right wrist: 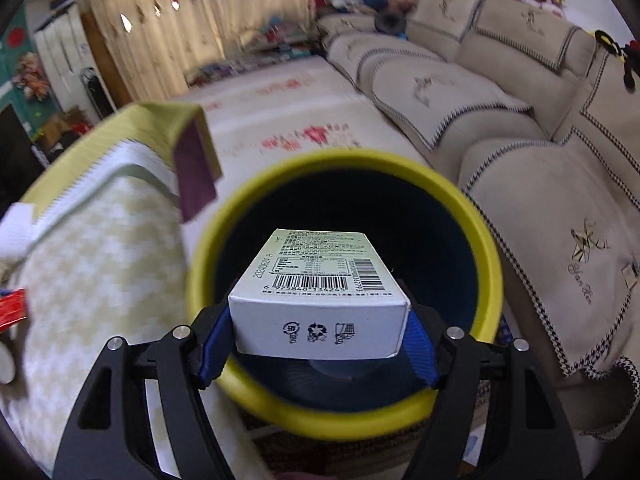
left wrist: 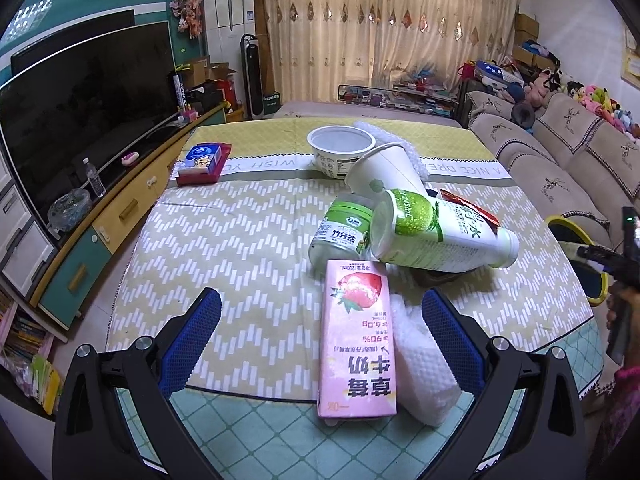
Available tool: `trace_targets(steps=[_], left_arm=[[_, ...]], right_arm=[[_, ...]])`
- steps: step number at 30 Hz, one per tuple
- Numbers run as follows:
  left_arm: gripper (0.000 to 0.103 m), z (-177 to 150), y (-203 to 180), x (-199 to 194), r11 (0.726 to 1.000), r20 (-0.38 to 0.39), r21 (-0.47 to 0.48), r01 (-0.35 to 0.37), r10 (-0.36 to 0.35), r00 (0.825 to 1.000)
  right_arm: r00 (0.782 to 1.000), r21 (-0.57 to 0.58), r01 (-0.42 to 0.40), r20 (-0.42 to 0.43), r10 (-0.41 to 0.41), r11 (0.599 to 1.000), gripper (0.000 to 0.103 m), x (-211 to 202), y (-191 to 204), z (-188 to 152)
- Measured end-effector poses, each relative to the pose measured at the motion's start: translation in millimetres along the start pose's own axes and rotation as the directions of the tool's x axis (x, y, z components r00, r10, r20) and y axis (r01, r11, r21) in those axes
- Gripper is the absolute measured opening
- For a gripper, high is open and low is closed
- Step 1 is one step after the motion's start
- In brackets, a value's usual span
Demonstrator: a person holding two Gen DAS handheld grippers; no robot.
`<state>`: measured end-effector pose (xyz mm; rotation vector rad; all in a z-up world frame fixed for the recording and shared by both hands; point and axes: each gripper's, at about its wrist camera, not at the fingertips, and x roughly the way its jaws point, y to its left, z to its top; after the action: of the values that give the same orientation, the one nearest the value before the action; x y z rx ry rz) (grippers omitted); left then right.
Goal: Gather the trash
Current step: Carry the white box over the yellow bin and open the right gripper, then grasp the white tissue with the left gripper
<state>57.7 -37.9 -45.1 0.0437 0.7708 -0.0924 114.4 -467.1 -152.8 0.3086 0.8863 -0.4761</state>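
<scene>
Your right gripper (right wrist: 320, 336) is clamped on a white carton (right wrist: 320, 300) (barcode side up), holding it over the mouth of the yellow-rimmed bin (right wrist: 486, 264) beside the sofa (right wrist: 540, 160). Your left gripper (left wrist: 320, 340) hangs wide open above the table (left wrist: 240, 240), its blue pads either side of the pink strawberry milk carton (left wrist: 356, 344) and a white foam piece (left wrist: 424, 376). Beyond lie a green-label bottle (left wrist: 440, 232), a jar (left wrist: 344, 228), a paper cup (left wrist: 384, 168) and a white bowl (left wrist: 340, 148).

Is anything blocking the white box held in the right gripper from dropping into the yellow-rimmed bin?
Nothing visible. The right gripper holds the white cardboard box directly over the open mouth of the yellow-rimmed dark bin.
</scene>
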Motion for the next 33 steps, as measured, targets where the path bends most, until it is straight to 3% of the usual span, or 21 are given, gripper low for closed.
trace_targets(steps=[7, 14, 21, 27, 33], left_arm=[[0.099, 2, -2, 8, 0.999, -0.019, -0.002, 0.034, -0.034, 0.999], [0.099, -5, -13, 9, 0.993, -0.056, 0.03, 0.117, -0.115, 0.992], [0.098, -22, -42, -3, 0.971, -0.07, 0.148, 0.188, -0.179, 0.981], [0.077, -27, -60, 1, 0.952, -0.106, 0.175, 0.25, -0.234, 0.966], [0.051, -32, -66, 11, 0.95, -0.142, 0.191, 0.247, -0.222, 0.964]], right_arm=[[0.996, 0.013, 0.046, -0.079, -0.045, 0.999, 0.07, 34, -13, -2], [0.999, 0.01, 0.03, -0.017, -0.03, 0.999, 0.074, 7, -10, -2], [0.998, -0.01, -0.014, 0.055, 0.014, 1.0, 0.076, -33, -1, -10], [0.993, -0.038, -0.052, 0.101, 0.055, 0.998, 0.077, -61, 10, -14], [0.987, -0.046, -0.088, 0.132, 0.094, 0.995, 0.079, -83, 11, -18]])
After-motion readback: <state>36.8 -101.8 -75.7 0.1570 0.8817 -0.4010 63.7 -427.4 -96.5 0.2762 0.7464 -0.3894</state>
